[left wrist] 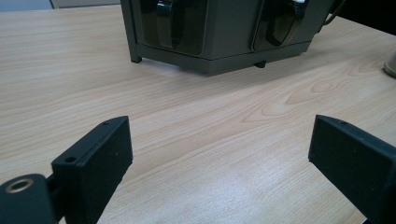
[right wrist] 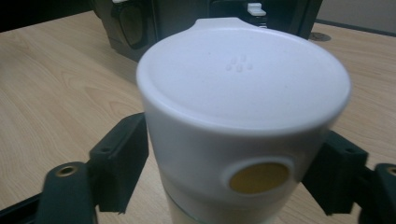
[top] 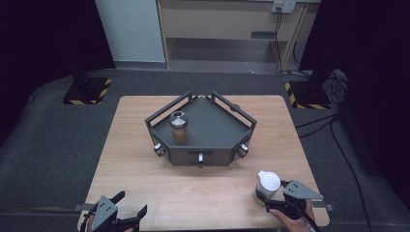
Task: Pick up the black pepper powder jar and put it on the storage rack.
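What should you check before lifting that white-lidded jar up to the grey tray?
1. Right gripper closed on the white-lidded jar: ok, both pads against its sides.
2. Jar upright on the wooden table: ok.
3. White lid seated: ok.
4. Free space on the dark grey five-sided tray beside the silver-capped glass spice jar: ok.
5. Left gripper out of the way, open: ok.
6. Grip firm enough: cannot tell.

Lab: black curtains (top: 38, 43), hazard-taped stand bases (top: 87, 91), cables (top: 333, 125).
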{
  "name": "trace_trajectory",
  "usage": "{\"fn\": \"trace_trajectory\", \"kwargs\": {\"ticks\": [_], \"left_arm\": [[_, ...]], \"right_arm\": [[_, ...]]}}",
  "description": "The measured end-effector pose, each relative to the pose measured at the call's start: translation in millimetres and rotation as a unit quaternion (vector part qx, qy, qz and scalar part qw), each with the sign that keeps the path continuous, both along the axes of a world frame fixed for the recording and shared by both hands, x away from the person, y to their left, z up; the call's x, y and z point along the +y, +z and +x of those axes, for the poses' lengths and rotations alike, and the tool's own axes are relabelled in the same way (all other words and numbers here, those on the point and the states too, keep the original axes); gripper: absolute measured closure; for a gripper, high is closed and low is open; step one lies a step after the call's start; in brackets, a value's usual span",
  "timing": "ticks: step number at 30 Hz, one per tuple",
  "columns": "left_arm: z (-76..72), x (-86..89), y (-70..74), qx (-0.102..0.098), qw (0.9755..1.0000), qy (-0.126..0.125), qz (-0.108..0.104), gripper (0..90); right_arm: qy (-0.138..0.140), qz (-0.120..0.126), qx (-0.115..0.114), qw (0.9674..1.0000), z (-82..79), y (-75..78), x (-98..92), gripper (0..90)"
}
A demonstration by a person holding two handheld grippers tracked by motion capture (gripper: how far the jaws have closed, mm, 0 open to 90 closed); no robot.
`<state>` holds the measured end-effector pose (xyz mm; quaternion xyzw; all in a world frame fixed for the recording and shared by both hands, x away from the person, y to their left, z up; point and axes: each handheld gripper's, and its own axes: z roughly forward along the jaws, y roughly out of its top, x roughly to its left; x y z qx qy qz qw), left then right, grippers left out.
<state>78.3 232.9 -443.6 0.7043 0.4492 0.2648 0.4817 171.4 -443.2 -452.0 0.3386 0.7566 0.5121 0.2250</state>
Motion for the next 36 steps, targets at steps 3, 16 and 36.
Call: {"fn": "trace_trajectory", "kwargs": {"ticks": [3, 16, 36], "left_arm": [[0.1, 0.2, -0.1, 0.000, 1.0000, 0.000, 0.000, 5.0], [0.7, -1.2, -0.2, 0.002, 1.0000, -0.003, 0.002, 5.0], [2.5, -1.4, -1.1, 0.003, 1.0000, -0.004, 0.002, 5.0]], "right_arm": [[-0.002, 0.000, -0.001, 1.0000, 0.7, -0.2, -1.3, 30.5], [-0.014, 0.007, -0.009, 0.9998, -5.0, -6.3, 1.7, 30.8], [-0.050, 0.014, -0.001, 0.9987, -15.1, 0.9, 10.8, 31.0]]}}
